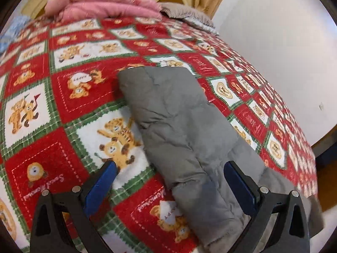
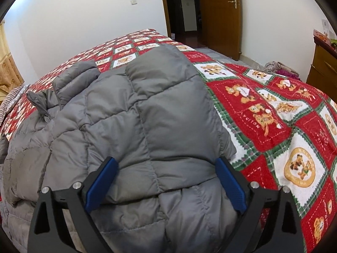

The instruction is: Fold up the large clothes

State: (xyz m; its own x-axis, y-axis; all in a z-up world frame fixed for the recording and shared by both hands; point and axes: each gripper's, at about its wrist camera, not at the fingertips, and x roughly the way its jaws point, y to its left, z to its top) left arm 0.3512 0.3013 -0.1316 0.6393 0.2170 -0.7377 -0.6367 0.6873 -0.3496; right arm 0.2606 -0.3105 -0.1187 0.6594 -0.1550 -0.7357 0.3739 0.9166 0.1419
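One sleeve is folded in; your right gripper (image 2: 166, 181) hangs wide open over the grey jacket (image 2: 134, 113) mid-frame. Your left gripper (image 1: 169, 181), also open, straddles the other sleeve (image 1: 177, 122): grip it next, I judge.

- The left wrist view looks forward and down along the left gripper (image 1: 169, 168) over the bedspread (image 1: 63, 97), close above it, facing the pink bedding (image 1: 101, 6) at the far end of the bedspread and a white wall to the right of it.
- Its lower middle is filled by a sleeve-like part of the grey padded jacket (image 1: 179, 126), lying along the line of sight.
- The right wrist view looks forward and down along the right gripper (image 2: 166, 168), close over the jacket's (image 2: 147, 116) bulk, facing across the bedspread (image 2: 284, 126) towards a wooden door (image 2: 219, 10) beyond its far edge.
- Both views share the jacket and the bedspread under it, seen from different sides.
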